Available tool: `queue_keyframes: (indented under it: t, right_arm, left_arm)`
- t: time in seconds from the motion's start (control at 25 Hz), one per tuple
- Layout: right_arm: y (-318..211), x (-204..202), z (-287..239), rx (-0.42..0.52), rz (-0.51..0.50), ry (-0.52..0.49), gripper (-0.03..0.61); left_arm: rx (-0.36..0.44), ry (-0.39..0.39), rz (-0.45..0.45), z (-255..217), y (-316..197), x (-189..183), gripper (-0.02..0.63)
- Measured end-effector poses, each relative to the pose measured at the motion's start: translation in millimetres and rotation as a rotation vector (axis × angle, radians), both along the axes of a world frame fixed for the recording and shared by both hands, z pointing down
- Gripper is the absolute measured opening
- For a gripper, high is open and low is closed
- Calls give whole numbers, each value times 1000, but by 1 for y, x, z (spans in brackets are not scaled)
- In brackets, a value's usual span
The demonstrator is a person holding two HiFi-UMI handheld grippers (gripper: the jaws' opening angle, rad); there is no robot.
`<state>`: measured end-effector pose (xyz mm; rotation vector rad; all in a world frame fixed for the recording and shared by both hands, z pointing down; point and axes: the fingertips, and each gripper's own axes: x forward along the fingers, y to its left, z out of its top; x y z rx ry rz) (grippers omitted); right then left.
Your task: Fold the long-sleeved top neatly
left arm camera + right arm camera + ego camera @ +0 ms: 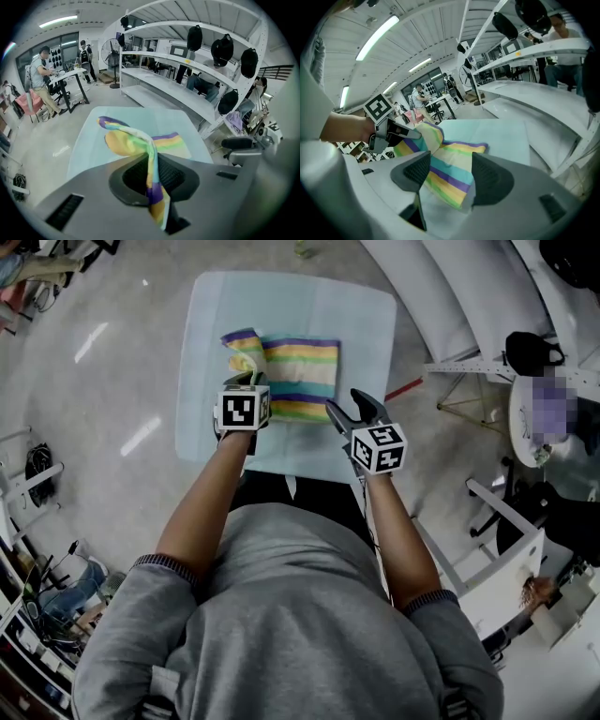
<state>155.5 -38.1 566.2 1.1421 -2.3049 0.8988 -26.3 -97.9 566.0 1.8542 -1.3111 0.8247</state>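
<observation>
While clamping the left edge of the striped top (302, 374), holds the left gripper (246, 382) raised. Hovers the right gripper (349, 409) at the near right – jaws apart.

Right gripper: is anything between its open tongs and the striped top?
Nothing visible does. The striped top lies on the table straight ahead of the right gripper, whose tongs are open; the left gripper pinches a fold off to one side.

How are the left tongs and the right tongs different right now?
The left grey tongs are pinched shut on the rainbow-striped long-sleeved top, but the right grey tongs stand open, squeezing nothing. The left tongs hold a piece of it up off the pale blue table; the right tongs only hover by its near edge. Both point toward the top.
</observation>
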Motion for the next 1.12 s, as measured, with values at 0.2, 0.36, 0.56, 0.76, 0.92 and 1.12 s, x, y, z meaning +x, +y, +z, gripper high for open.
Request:
queue_keyframes:
  t: [0.2,0.36,0.56,0.76,0.92,1.12]
  right_arm:
    - [5,34,7,-16,25,-8,291]
    - [11,64,14,-34,48,-9,291]
    - [23,96,25,-61,75,1,291]
    - [31,125,37,-88,106,5,293]
    - [38,133,44,-110,118,6,294]
    - [37,139,51,-117,111,9,295]
  left_arm:
    - [-17,24,30,10,-6,56,55]
    - [-35,24,58,29,-11,99,57]
    - [-77,6,82,67,-9,144,61]
    - [-132,-2,130,94,2,184,67]
    - [-189,44,210,107,22,209,126]
    - [-284,165,377,113,64,246,190]
